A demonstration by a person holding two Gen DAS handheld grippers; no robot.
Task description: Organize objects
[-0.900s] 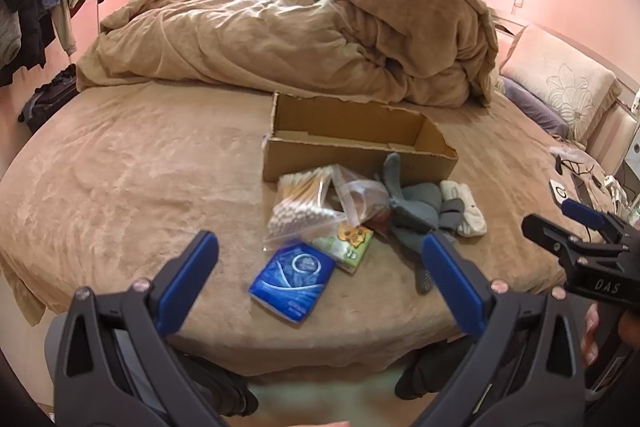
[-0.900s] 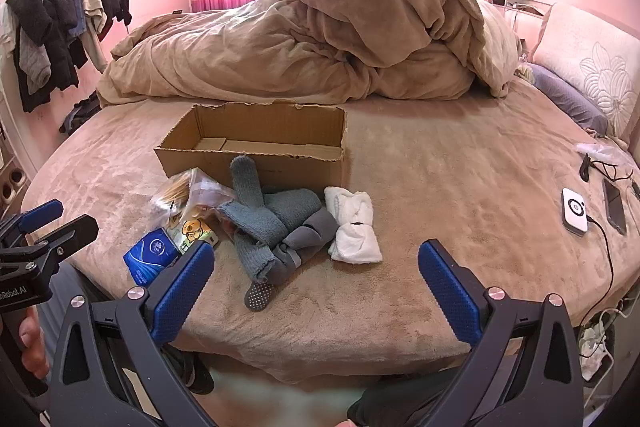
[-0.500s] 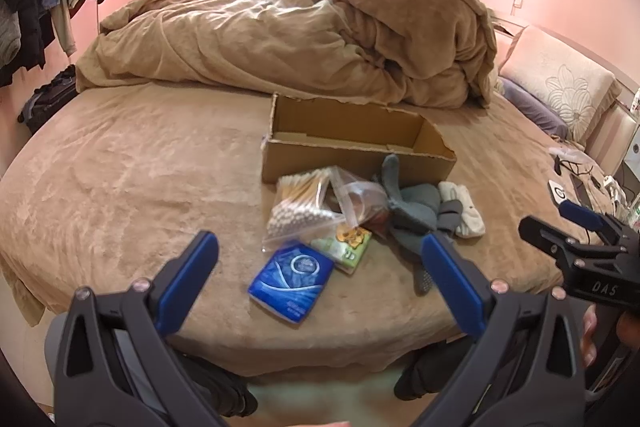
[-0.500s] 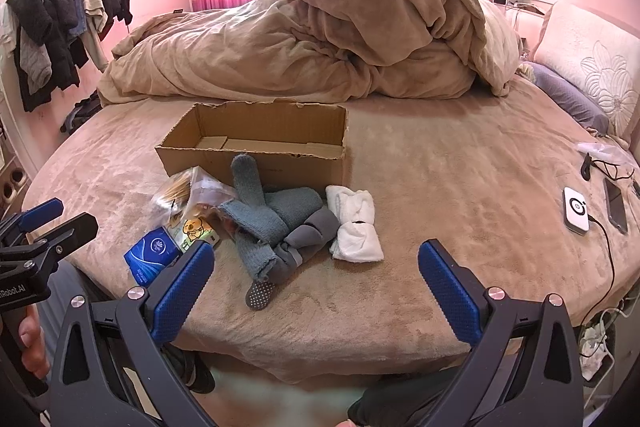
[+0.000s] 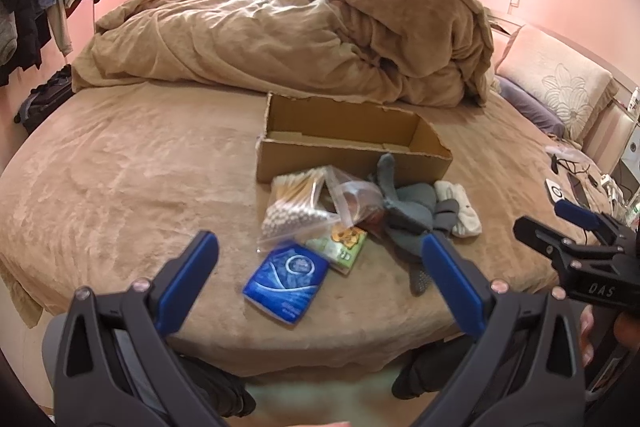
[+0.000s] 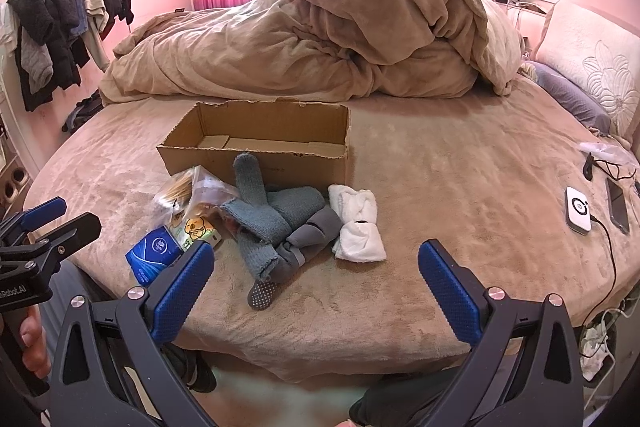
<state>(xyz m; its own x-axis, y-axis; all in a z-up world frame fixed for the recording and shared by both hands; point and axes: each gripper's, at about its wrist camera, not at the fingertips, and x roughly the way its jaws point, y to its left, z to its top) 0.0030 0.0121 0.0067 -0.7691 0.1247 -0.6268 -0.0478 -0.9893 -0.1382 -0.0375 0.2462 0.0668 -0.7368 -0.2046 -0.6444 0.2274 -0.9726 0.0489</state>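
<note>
While both my claws hang spread wide and holding nothing at the near edge of the bed (image 6: 460, 163), stock stands thus. Item: cardboard box (image 6: 256, 147), open-topped, seemingly bare inside, long axis running across my view, set beyond the pile. Item: bag of cotton swabs (image 5: 296, 203), clear plastic, leaning at the box's near wall. Item: second clear bag (image 5: 354, 201), contents unclear. Item: blue packet (image 5: 286, 281), flat, nearest to me, long axis slanting away to the right. Item: green card with a cartoon figure (image 5: 344, 243), partly under the bags. Item: grey socks (image 6: 280, 223), tangled, one toe propped against the box wall, one grip-dotted sole pointing at me. Item: white rolled cloth (image 6: 358, 223), just right of the socks, long axis pointing from me toward the box. Left claw (image 5: 316, 279) sits straight before the blue packet and swab bag; right claw (image 6: 316, 279) faces the socks and white roll. Judgement: nothing boxed yet; each claw is nearer its own half of the pile, the box lying directly beyond, so any lift travels forward and over the near wall.
</note>
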